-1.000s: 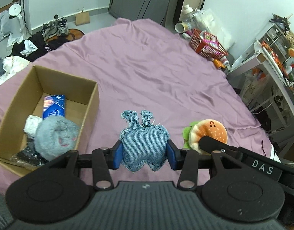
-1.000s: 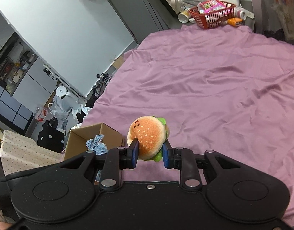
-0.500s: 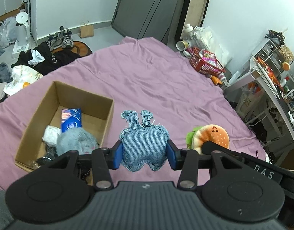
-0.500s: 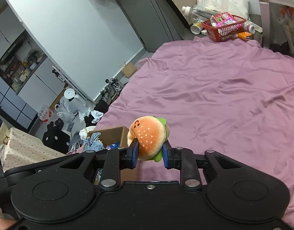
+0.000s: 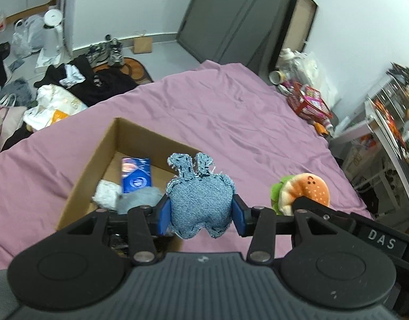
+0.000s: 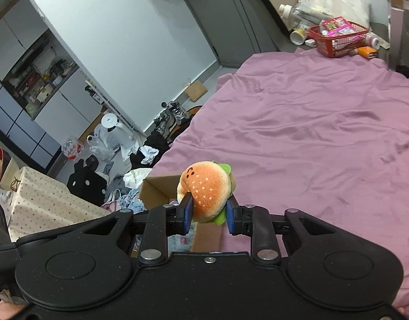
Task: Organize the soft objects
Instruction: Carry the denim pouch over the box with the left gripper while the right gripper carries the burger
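Purple bedsheet (image 5: 231, 122) fills the middle of the left wrist view, with a cluttered floor of dark clothes (image 5: 97, 85), bags and shoes at ten to eleven o'clock and a red basket (image 5: 308, 104) at two o'clock by the wall. At eight o'clock on the sheet stands an open cardboard box (image 5: 97, 154) holding a blue packet (image 5: 136, 172), a white bundle (image 5: 105, 196) and a grey fluffy thing (image 5: 140, 200). Low at centre the left gripper (image 5: 200, 213) is clenched on a denim plush (image 5: 200, 200), its blue pads pressed against both flanks and its two stubby ears pointing to twelve o'clock (it hangs over the box's near right corner, clear of the sheet). At three o'clock of it, a hamburger plush (image 5: 305, 189) shows in the other tool's grasp. From the right wrist, the same sheet (image 6: 311, 138) spreads from one to four o'clock, the red basket (image 6: 337, 37) at one o'clock, cupboards and floor clutter from nine to ten. The right gripper (image 6: 207, 213) pinches the hamburger plush (image 6: 207, 192) at centre, bun face tilted to eleven o'clock, green lettuce showing at its lower right; part of the cardboard box (image 6: 156, 189) peeks out just behind it at nine o'clock.
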`<state>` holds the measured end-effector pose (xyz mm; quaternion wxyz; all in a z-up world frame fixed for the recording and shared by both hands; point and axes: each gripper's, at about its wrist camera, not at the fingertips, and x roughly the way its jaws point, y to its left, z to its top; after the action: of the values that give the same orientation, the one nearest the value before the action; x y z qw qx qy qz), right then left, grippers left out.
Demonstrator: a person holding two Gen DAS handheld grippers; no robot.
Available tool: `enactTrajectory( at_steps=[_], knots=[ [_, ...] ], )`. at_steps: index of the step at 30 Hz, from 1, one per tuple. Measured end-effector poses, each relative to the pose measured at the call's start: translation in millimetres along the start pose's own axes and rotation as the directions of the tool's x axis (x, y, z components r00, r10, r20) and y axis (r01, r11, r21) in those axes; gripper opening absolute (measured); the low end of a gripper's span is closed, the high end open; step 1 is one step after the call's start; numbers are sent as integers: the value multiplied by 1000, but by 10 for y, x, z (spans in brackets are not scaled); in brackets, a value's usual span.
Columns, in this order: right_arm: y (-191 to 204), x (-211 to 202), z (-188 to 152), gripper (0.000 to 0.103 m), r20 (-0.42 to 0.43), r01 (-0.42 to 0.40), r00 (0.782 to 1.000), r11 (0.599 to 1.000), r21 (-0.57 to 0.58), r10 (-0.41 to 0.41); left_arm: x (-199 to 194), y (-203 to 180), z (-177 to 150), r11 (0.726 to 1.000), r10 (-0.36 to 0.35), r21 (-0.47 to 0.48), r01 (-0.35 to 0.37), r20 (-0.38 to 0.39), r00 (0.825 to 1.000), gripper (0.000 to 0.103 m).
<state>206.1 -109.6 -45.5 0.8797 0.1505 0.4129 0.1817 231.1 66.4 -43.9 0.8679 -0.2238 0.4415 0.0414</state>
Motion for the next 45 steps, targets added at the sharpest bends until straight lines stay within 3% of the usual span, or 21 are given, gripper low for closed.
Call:
enactTrajectory(
  at_steps=[11,23,35,43,45],
  knots=[
    [214,302,33,25,-46,-21,999,1000,-11,20,181,448,164,997,36,-74,-38,-29,999,46],
    [288,606,103,25,-89,-31,996,1000,5,31,482,584,315,994,59,-93,-64,-65,996,47],
    [318,973,173,26,-150,-64,986,997,33,69,727,744,472,980,150,-111,-163,-116,982,58],
    [383,1098,211,27,-170,-102,979,994,45,109,725,776,532,977,168,-109,-181,-121,978,63],
    [391,1099,212,31,-170,-111,978,993,46,117,706,765,541,978,166,-106,-178,-114,979,65]
  ],
)
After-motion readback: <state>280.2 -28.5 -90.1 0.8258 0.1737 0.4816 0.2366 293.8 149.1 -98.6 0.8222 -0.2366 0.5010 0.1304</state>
